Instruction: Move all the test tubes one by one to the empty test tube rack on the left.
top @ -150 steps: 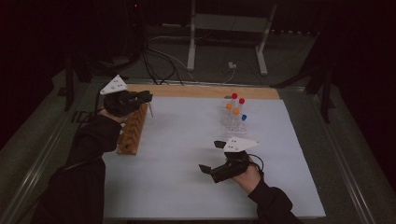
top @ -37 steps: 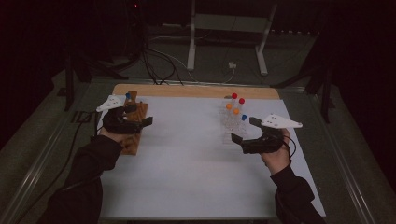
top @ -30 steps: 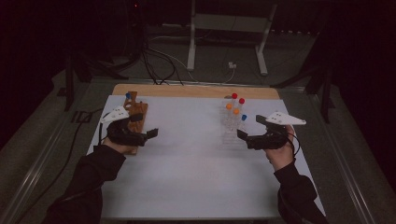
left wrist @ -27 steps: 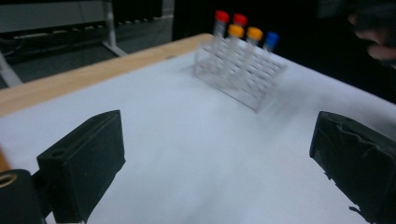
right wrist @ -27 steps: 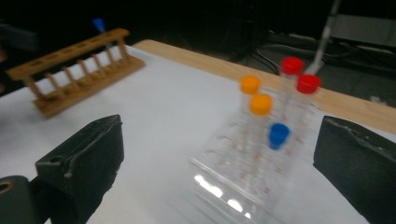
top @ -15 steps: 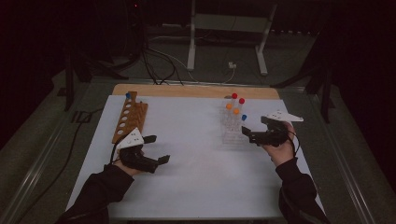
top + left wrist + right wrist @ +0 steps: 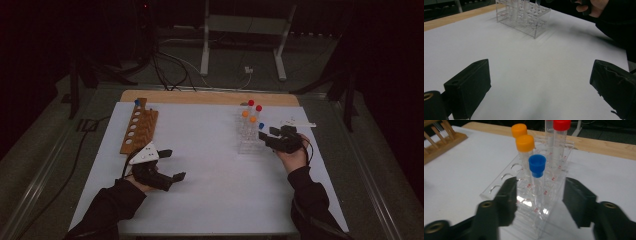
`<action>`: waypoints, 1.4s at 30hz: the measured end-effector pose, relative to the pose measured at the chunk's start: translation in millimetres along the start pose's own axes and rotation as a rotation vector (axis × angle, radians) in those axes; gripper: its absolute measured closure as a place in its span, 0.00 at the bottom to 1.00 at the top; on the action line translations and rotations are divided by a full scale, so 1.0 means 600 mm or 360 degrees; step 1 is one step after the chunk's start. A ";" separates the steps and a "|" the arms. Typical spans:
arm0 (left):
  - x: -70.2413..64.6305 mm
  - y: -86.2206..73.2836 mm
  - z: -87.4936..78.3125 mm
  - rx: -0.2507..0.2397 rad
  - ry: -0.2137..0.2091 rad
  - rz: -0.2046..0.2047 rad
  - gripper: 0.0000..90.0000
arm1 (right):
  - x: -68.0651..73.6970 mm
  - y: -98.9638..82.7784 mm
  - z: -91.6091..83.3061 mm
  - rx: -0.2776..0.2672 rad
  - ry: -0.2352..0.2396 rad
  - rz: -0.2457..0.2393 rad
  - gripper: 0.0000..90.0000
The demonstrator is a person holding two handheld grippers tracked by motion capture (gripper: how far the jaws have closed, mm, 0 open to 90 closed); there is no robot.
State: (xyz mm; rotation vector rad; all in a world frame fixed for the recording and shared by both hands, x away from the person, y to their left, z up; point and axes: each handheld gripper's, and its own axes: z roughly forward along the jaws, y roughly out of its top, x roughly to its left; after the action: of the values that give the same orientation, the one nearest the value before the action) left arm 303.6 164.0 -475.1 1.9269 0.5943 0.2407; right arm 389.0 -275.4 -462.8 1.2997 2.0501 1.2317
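My right gripper [image 7: 539, 202] sits at the clear rack [image 7: 534, 202], near the right edge of the tabletop [image 7: 210, 150] toward its far side. Its fingers [image 7: 507, 200] have just been closing, and the blue-capped tube [image 7: 537, 177] now stands between them in the rack's near row. I see a gap on each side of the tube, so the pads are not pressing on it yet. Behind it stand two orange-capped tubes [image 7: 525, 147] and a red-capped tube [image 7: 561, 137], all upright in the rack.

My left gripper [image 7: 167, 165] rests low over the tabletop near the front-left, just in front of the wooden rack [image 7: 139, 131] that lies along the left edge. Its fingers [image 7: 469, 87] are spread wide with nothing but bare white surface between them. They point across toward the clear rack.
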 end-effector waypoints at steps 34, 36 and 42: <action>-0.003 0.043 -0.007 0.0020 -0.0056 -0.0031 0.05 | 0.059 0.069 -0.081 -0.0153 0.0112 -0.0207 0.86; -0.006 0.052 -0.005 0.0020 -0.0073 -0.0016 0.05 | 0.073 0.064 -0.083 -0.0141 0.0171 -0.0226 0.86; -0.017 0.082 0.004 0.0027 -0.0138 0.0037 0.05 | 0.118 0.036 -0.080 -0.0097 0.0327 -0.0281 0.86</action>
State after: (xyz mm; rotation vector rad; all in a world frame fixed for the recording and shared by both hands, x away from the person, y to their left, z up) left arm 310.4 141.3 -430.8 1.9511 0.5181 0.1661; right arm 331.5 -231.9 -411.7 0.9755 2.1952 1.3821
